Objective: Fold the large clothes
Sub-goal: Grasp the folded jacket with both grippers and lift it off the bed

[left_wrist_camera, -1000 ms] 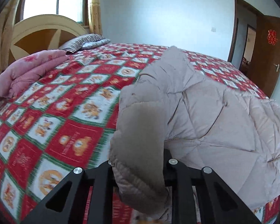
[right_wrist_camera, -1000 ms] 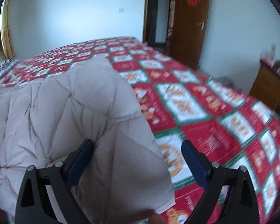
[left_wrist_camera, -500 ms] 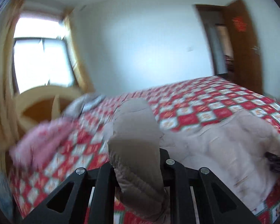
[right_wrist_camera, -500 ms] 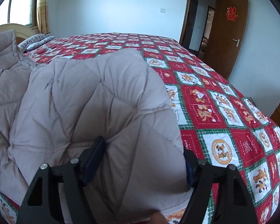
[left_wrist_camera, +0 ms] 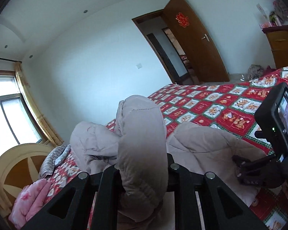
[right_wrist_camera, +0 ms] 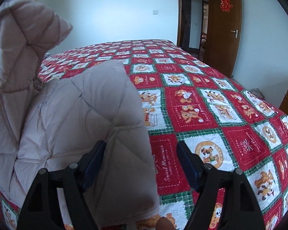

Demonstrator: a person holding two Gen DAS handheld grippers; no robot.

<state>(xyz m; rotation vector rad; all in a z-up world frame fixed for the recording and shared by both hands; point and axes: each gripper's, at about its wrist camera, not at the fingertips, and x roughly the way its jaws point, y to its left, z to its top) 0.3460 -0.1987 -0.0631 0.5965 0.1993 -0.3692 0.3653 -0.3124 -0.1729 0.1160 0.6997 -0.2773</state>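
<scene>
A beige quilted down coat (left_wrist_camera: 201, 143) lies on the bed with its red patterned bedspread (left_wrist_camera: 220, 105). My left gripper (left_wrist_camera: 142, 164) is shut on a thick fold of the coat and holds it lifted above the bed. In the right wrist view that lifted part of the coat (right_wrist_camera: 19, 48) hangs at the upper left. My right gripper (right_wrist_camera: 142, 157) has its jaws apart, with a corner of the coat (right_wrist_camera: 105, 115) lying between its blue pads; the right pad stands clear of the cloth. The right gripper also shows in the left wrist view (left_wrist_camera: 259, 172).
A folded pink quilt (left_wrist_camera: 28, 201), a striped pillow (left_wrist_camera: 51, 161) and a wooden headboard (left_wrist_camera: 15, 164) are at the bed's left end. An open brown door (right_wrist_camera: 224, 28) and a wooden dresser (left_wrist_camera: 284, 44) stand beyond the bed.
My left gripper has risen and tilted upward, lifting its fold of the coat off the bed. My right gripper's jaws have spread apart around the coat corner.
</scene>
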